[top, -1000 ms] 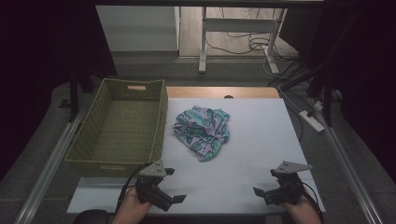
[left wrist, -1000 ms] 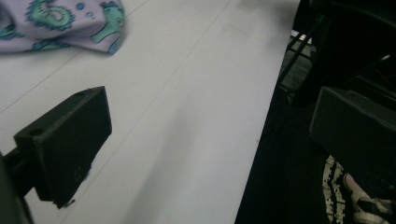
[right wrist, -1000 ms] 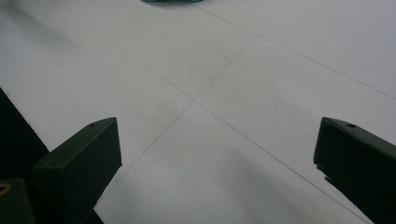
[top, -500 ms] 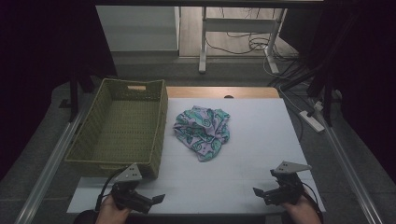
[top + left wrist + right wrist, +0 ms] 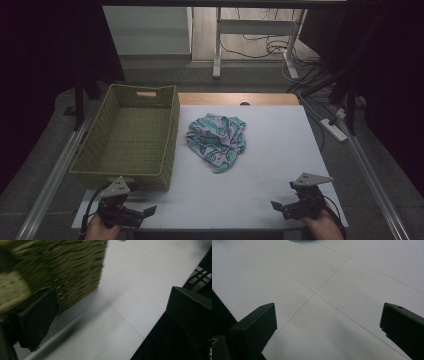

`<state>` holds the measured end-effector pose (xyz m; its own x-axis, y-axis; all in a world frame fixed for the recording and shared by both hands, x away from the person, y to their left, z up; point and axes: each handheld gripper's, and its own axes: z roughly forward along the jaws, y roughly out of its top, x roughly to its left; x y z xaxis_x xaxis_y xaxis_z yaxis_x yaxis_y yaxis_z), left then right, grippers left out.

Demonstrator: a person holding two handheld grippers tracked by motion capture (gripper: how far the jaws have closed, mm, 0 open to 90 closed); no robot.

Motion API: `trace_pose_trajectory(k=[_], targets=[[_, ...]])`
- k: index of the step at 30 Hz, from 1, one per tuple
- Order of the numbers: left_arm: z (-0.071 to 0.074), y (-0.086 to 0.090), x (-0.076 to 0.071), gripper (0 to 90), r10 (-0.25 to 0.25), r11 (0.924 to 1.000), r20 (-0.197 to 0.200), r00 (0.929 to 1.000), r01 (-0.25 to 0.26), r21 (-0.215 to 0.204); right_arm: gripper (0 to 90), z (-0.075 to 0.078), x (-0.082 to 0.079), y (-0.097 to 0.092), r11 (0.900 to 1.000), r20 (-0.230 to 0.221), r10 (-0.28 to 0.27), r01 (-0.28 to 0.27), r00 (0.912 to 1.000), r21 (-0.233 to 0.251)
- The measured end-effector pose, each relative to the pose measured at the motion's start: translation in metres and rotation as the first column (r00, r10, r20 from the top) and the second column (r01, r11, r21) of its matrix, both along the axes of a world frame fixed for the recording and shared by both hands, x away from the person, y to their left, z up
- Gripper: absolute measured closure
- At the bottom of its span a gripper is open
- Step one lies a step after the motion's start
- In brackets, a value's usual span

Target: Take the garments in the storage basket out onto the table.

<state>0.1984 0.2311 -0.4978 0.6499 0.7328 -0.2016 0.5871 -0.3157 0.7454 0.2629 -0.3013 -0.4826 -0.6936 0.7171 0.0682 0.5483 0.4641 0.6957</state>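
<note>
At far left of the high view, woven green basket on the white worktop, open side up, nothing visible inside. Just below its near wall, left tongs at the worktop's near edge, jaws spread wide, nothing between them; in the left gripper view, basket wall close beside the left jaw, blurred. Toward the middle, crumpled teal-and-lilac patterned cloth lying on the worktop just beside the basket's right wall, well apart from both tongs. At right, right tongs near the worktop's front corner, jaws likewise spread wide and empty, bare worktop between them in the right gripper view.
</note>
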Motion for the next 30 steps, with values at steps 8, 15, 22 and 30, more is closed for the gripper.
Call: trace_pose_trajectory(k=[8,15,22,30], targets=[[-0.002,0.020,-0.002,0.0,0.052,0.9985,-0.005,0.9986,-0.052,-0.013,0.7,0.000,0.000,-0.001,0.9999,0.002,-0.014,0.014,0.9999,0.001],[-0.003,0.029,-0.001,0.0,0.067,0.9977,-0.020,0.9976,-0.067,-0.008,0.7,0.000,0.000,-0.001,1.0000,0.003,-0.009,0.009,1.0000,0.002],[-0.004,0.039,-0.002,0.0,0.088,0.9961,-0.029,0.9957,-0.088,0.007,0.7,0.000,0.000,-0.001,0.9999,0.002,-0.009,0.009,1.0000,0.006],[-0.005,0.044,-0.003,0.0,0.077,0.9965,-0.049,0.9958,-0.075,0.035,0.7,0.001,0.000,-0.001,0.9999,0.002,-0.012,0.012,0.9999,0.006]])
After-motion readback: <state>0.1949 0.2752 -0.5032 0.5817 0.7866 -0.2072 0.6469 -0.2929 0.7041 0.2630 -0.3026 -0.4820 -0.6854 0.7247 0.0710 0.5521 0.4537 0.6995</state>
